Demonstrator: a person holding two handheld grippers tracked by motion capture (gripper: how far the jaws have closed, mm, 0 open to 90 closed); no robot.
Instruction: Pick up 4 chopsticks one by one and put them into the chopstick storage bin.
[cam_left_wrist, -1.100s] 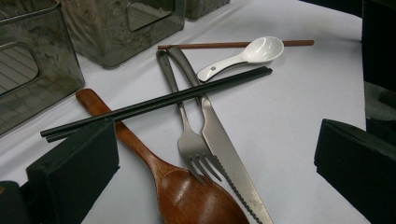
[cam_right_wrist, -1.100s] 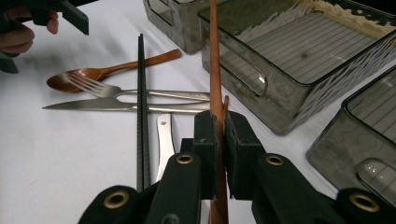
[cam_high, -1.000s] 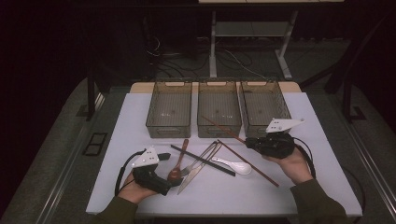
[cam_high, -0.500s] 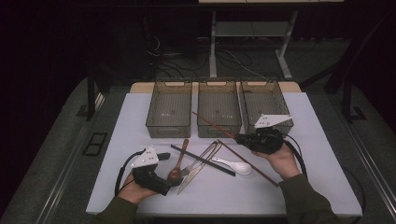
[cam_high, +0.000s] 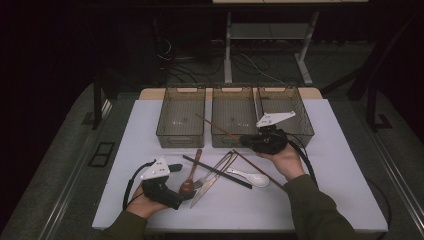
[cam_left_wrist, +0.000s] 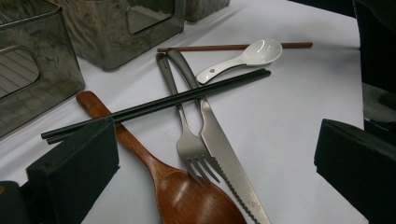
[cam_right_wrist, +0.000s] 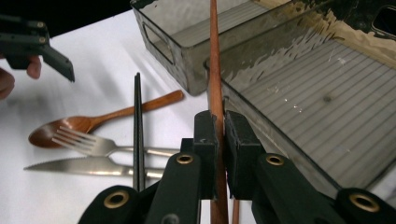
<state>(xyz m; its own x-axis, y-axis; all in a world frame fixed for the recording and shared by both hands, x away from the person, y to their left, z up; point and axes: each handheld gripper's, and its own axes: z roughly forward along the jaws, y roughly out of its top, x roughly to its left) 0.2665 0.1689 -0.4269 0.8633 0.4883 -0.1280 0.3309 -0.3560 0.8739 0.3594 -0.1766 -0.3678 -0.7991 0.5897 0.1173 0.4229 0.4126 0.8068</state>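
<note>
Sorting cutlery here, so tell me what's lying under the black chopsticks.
The black chopsticks cross over the wooden spoon's handle, the fork and the knife; the strips beneath them are hidden.

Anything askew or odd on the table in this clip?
Mostly the loose cutlery: black chopsticks lie crossed over the fork, knife and wooden spoon. The right gripper holds one brown chopstick; its mate lies behind the white spoon.

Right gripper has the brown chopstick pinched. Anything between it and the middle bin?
Nothing visible blocks it. The right gripper holds the brown chopstick lifted, its far end already over the middle bin, whose open top holds nothing visible.
</note>
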